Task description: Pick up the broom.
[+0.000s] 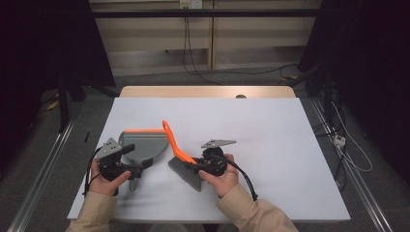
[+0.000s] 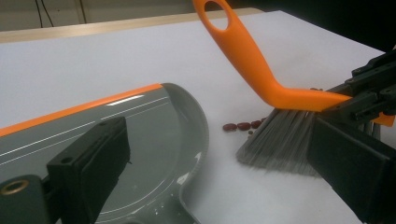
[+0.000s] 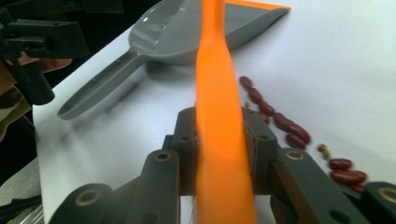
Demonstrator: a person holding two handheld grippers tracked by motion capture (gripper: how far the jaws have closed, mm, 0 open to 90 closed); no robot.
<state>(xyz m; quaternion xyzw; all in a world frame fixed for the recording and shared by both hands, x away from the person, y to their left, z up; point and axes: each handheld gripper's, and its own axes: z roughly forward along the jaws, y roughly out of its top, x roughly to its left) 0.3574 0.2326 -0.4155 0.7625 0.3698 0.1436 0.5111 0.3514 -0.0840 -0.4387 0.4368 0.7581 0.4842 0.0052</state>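
A grey dustpan (image 1: 142, 144) with an orange front lip lies flat on the white table, its handle pointing toward the person. My left gripper (image 1: 139, 166) hovers over that handle with its jaws wide apart; in the left gripper view (image 2: 219, 161) the pan (image 2: 154, 140) lies between and below them, untouched. My right gripper (image 3: 219, 133) is shut on the orange handle of a hand brush (image 1: 174, 142). The grey bristles (image 2: 280, 140) rest on the table just right of the pan. Several red beans (image 3: 280, 122) lie in a row beside the bristles.
The white board (image 1: 270, 135) covers a wooden table whose far edge (image 1: 208, 91) shows beyond it. Cables run over the floor behind and at the right. A metal rail (image 1: 38, 193) runs along the left side.
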